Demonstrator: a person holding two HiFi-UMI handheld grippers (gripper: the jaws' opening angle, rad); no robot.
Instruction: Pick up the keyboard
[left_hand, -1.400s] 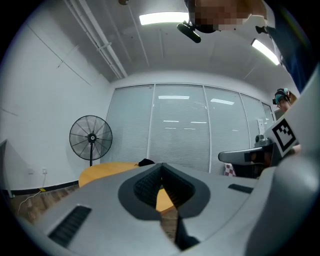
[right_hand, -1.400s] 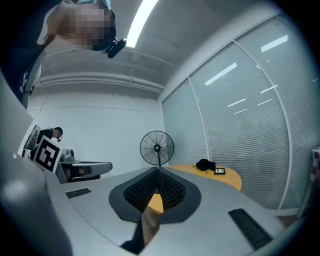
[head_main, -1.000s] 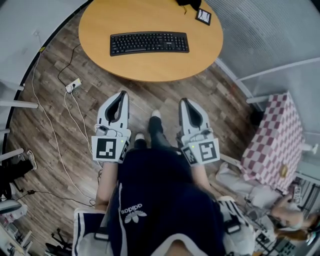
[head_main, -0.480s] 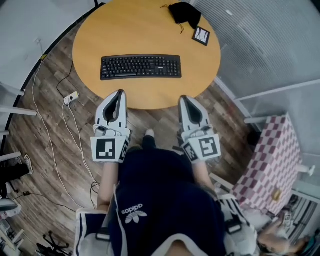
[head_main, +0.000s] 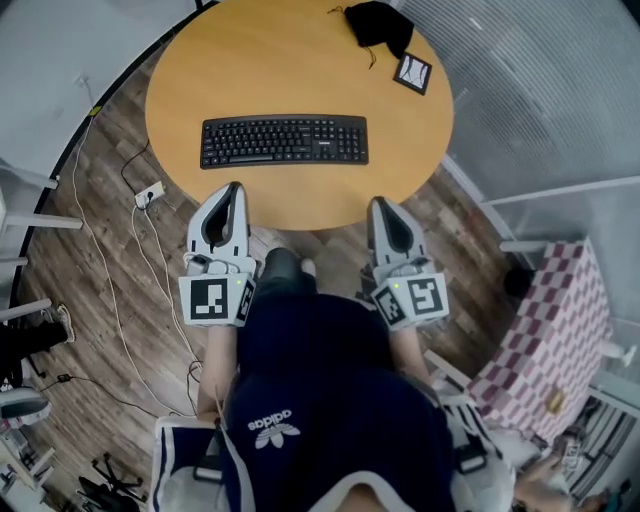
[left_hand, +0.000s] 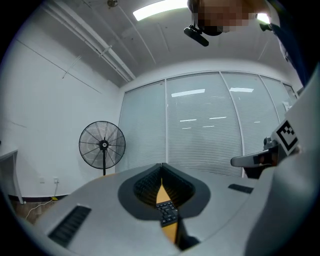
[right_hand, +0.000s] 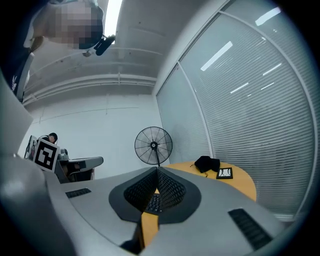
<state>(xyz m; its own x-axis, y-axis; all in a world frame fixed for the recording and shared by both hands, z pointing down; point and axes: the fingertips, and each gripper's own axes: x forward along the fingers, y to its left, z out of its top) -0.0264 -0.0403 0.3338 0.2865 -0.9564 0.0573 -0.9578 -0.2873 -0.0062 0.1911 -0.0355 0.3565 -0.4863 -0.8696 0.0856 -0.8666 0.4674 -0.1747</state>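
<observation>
A black keyboard (head_main: 284, 141) lies flat on the round wooden table (head_main: 270, 60), its long side towards me. My left gripper (head_main: 236, 187) is shut and empty at the table's near edge, just short of the keyboard's left half. My right gripper (head_main: 381, 203) is also shut and empty, near the edge below the keyboard's right end. Neither touches the keyboard. In the left gripper view a strip of keyboard (left_hand: 167, 212) shows behind the closed left gripper (left_hand: 161, 165). In the right gripper view the keyboard (right_hand: 154, 202) shows behind the closed right gripper (right_hand: 157, 169).
A black pouch (head_main: 380, 22) and a small framed card (head_main: 413, 72) lie at the table's far right. A power strip (head_main: 148, 192) and cables lie on the wooden floor at left. A checkered cloth (head_main: 545, 330) is at right. A standing fan (left_hand: 102, 145) stands beyond the table.
The person has stepped up to the table. Both grippers, earlier over bare floor, now reach the table's near edge, with the keyboard much closer. The jaws stayed shut.
</observation>
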